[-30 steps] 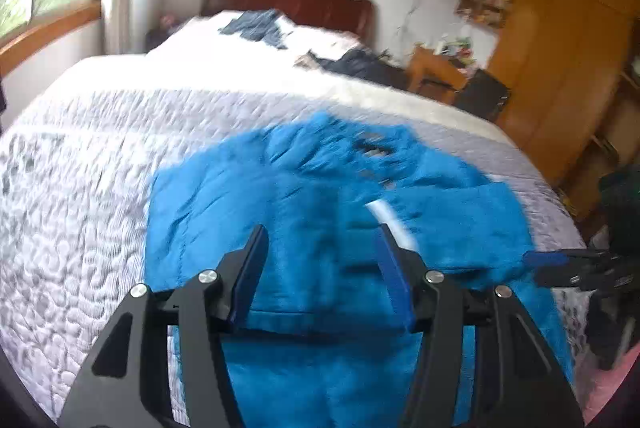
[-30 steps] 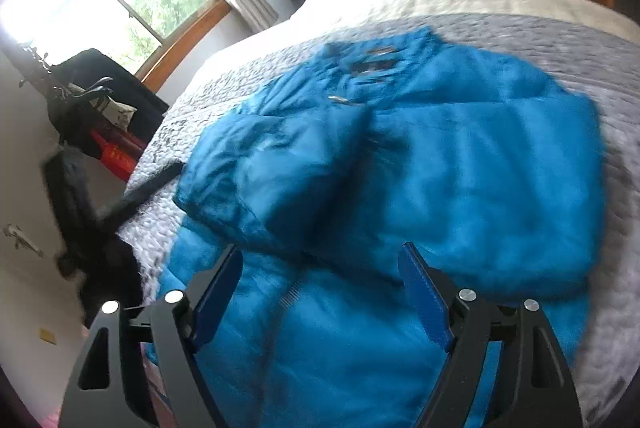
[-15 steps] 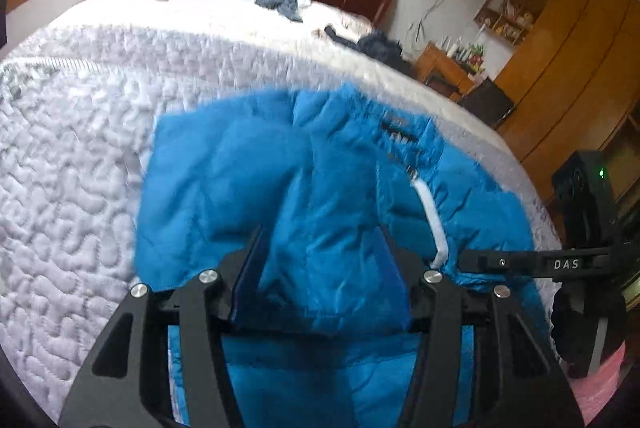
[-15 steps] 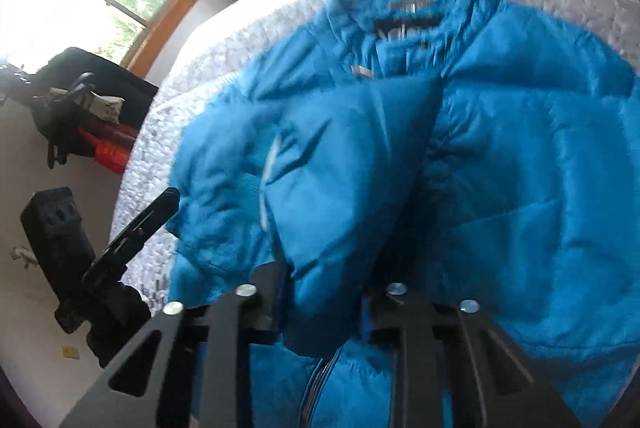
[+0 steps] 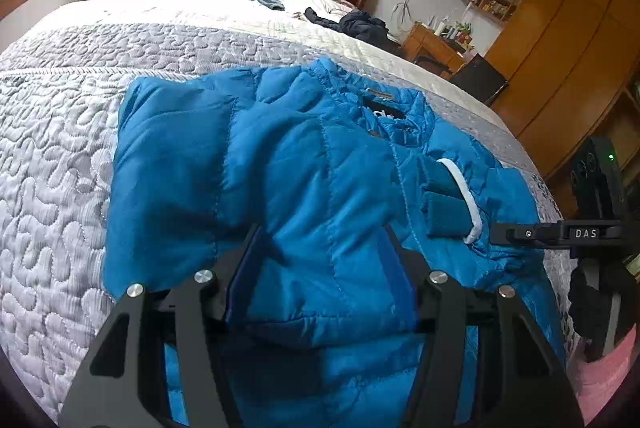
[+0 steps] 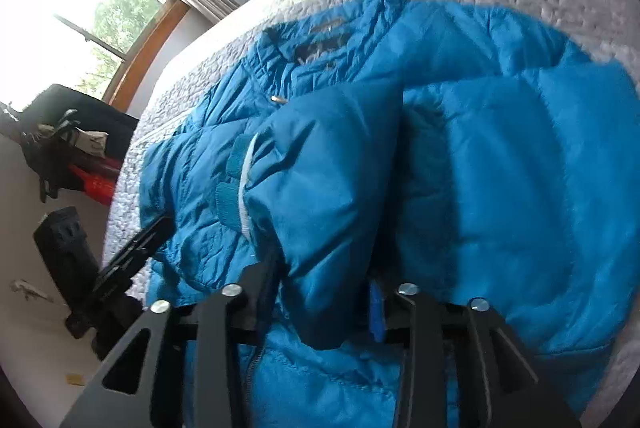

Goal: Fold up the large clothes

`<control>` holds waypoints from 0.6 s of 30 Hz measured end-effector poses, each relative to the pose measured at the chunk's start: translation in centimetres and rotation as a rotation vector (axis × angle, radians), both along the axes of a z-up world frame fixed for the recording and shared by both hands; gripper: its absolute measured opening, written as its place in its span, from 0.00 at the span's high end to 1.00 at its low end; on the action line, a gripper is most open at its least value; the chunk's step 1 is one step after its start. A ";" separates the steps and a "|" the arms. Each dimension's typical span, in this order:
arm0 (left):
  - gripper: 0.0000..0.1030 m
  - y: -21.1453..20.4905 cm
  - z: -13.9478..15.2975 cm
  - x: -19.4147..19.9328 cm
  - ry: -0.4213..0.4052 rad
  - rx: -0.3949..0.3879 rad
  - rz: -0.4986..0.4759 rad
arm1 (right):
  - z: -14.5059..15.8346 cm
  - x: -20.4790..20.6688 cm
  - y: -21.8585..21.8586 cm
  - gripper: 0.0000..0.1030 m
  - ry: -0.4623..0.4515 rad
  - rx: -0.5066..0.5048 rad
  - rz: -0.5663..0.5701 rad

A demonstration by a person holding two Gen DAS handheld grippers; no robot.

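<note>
Quilted bedspread (image 5: 52,155) lies bare to the left of the left gripper (image 5: 320,268). Both the left and right gripper (image 6: 324,280) jaws clench folds of the blue jacket (image 5: 280,163) spread ahead on the bed, its folded hem edge between them.

Left gripper (image 5: 322,260) clamped on fabric, right gripper (image 6: 324,292) likewise, both low

Blue jacket (image 5: 280,167) hem runs off bottom edge in both views. Padded folds cover the inner faces of left gripper (image 5: 320,268) and right gripper (image 6: 324,292). Collar label (image 5: 382,111) illegible.
</note>
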State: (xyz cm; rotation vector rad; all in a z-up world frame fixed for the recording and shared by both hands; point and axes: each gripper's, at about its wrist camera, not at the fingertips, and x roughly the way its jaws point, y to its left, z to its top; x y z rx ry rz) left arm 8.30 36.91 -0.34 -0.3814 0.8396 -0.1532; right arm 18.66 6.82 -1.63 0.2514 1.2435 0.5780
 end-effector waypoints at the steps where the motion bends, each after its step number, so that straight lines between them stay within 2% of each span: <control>1: 0.44 0.3 0.4 -0.2 0.001 -0.016 0.011 | 0.7 -0.3 0.1 0.55 -0.031 -0.031 -0.007; 2: 0.44 0.7 0.7 -0.7 -0.005 -0.022 0.019 | 1.9 -0.8 0.2 0.54 -0.079 -0.074 -0.015; 4: 0.43 1.0 1.7 -1.2 -0.027 -0.009 0.038 | 4.5 -1.9 0.9 0.41 -0.200 -0.159 -0.024; 5: 0.42 1.0 2.3 -1.4 -0.039 0.027 0.058 | 5.8 -2.5 1.6 0.37 -0.257 -0.193 -0.013; 6: 0.40 1.1 2.5 -1.6 -0.044 0.049 0.066 | 6.6 -2.9 2.5 0.32 -0.289 -0.217 0.009; 8: 0.38 1.0 2.8 -1.7 -0.045 0.085 0.074 | 7.2 -3.5 5.0 0.30 -0.312 -0.254 0.077; 11: 0.38 1.4 1.6 -1.2 0.000 0.073 0.074 | 5.8 -3.6 8.7 0.30 -0.286 -0.296 0.153; 15: 0.38 1.7 0.9 -0.7 0.011 0.091 0.071 | 2.9 -2.8 11.6 0.26 -0.270 -0.413 0.158; 18: 0.38 1.7 0.8 -0.7 0.009 0.093 0.068 | 1.0 -2.5 12.7 0.25 -0.314 -0.539 0.159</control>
